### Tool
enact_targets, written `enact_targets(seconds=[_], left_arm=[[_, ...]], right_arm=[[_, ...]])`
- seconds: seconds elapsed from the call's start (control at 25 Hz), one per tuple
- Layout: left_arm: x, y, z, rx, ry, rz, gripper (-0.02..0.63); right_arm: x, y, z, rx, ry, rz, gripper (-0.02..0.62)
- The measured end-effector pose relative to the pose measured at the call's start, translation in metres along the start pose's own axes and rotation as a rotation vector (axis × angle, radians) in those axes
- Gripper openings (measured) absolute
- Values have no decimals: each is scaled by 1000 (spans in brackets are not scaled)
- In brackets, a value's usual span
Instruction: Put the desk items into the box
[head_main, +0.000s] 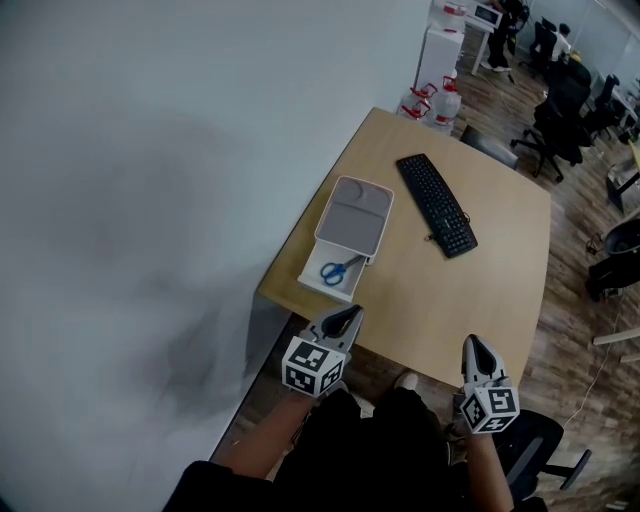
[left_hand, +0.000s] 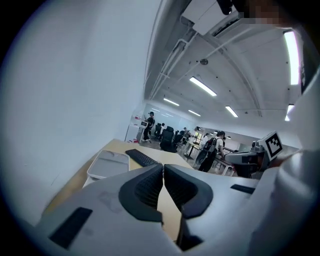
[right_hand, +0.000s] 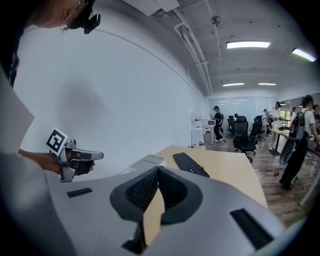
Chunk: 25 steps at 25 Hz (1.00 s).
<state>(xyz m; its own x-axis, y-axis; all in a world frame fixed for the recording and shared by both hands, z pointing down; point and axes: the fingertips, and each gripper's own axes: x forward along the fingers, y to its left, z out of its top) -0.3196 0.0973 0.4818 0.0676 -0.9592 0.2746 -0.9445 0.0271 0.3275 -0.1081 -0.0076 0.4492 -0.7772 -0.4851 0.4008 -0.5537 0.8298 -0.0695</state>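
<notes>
My left gripper (head_main: 347, 318) and right gripper (head_main: 477, 350) hang pinched closed, empty. The blue scissors (head_main: 340, 270) in the box (head_main: 352, 222) look light, stiff, slick — I'd pinch across the handle loops.

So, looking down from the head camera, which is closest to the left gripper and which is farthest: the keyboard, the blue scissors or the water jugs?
1. Blue scissors, in the near end of the white box, just beyond the left gripper.
2. Keyboard, mid-desk, off to the right.
3. Water jugs, on the floor past the desk's far corner.
</notes>
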Motion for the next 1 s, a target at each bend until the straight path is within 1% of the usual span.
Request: enact_targets(seconds=[0.16, 0.24, 0.32, 0.44, 0.52, 0.64, 0.8, 1.0], left_arm=[[-19, -52, 29, -30, -67, 25, 18], [-17, -72, 34, -24, -95, 56, 18], [-11, -95, 29, 0, -99, 78, 17], [1, -136, 16, 32, -68, 59, 17], [10, -157, 15, 77, -67, 47, 17], [21, -180, 21, 129, -105, 37, 17], [29, -215, 27, 158, -152, 27, 17], [34, -248, 18, 192, -154, 7, 17]], right_arm=[[-40, -10, 16, 37, -37, -29, 60], [-52, -19, 17, 37, -59, -46, 60], [-67, -30, 14, 30, -80, -70, 60], [-97, -50, 11, 49, -109, -103, 60], [-113, -63, 9, 80, -127, -118, 60], [-130, -81, 1, 81, -140, -154, 60], [-157, -99, -6, 53, -154, -199, 60], [-180, -112, -14, 43, -175, -220, 60]])
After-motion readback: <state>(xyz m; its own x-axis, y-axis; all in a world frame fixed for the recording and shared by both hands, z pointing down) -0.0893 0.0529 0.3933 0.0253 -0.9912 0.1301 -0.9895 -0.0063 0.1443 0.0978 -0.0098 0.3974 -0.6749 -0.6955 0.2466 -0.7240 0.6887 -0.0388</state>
